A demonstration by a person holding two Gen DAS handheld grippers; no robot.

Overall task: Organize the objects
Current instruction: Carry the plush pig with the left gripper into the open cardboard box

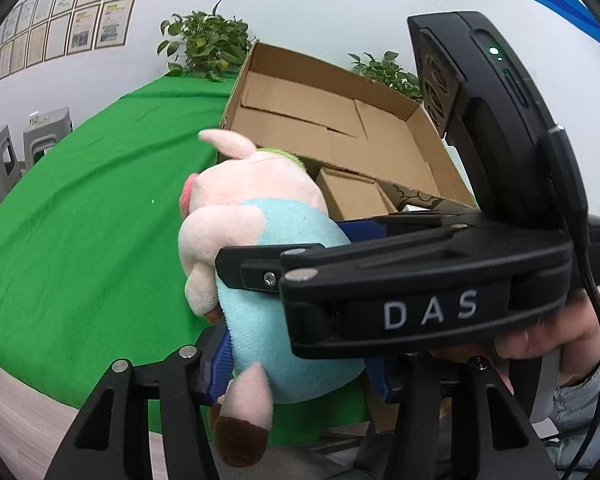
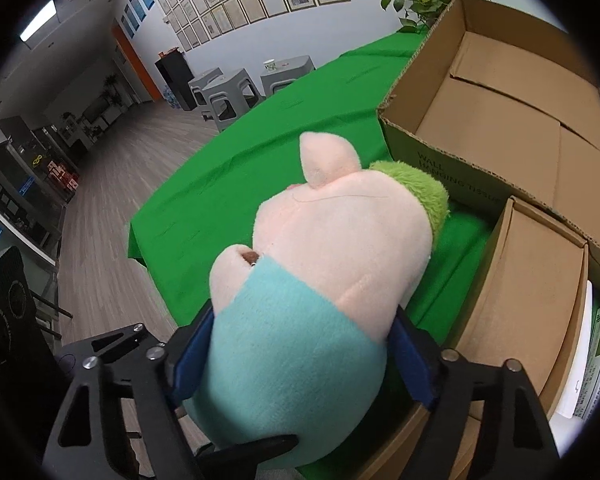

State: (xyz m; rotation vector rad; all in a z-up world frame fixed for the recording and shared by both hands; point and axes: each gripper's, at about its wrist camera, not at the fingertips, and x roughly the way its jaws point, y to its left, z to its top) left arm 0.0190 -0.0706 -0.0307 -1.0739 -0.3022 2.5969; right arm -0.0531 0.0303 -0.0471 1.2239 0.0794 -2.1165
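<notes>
Plush pig [image 2: 316, 280], pink head, light-blue body, green tuft, brown hooves

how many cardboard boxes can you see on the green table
2. The big open cardboard box sits toward the table's far side; a smaller closed box lies against its near wall. More may be hidden behind the plush pig.

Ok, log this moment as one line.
plush pig | left tool: gripping body | right tool: gripping body | big cardboard box: open, beside pig
</notes>
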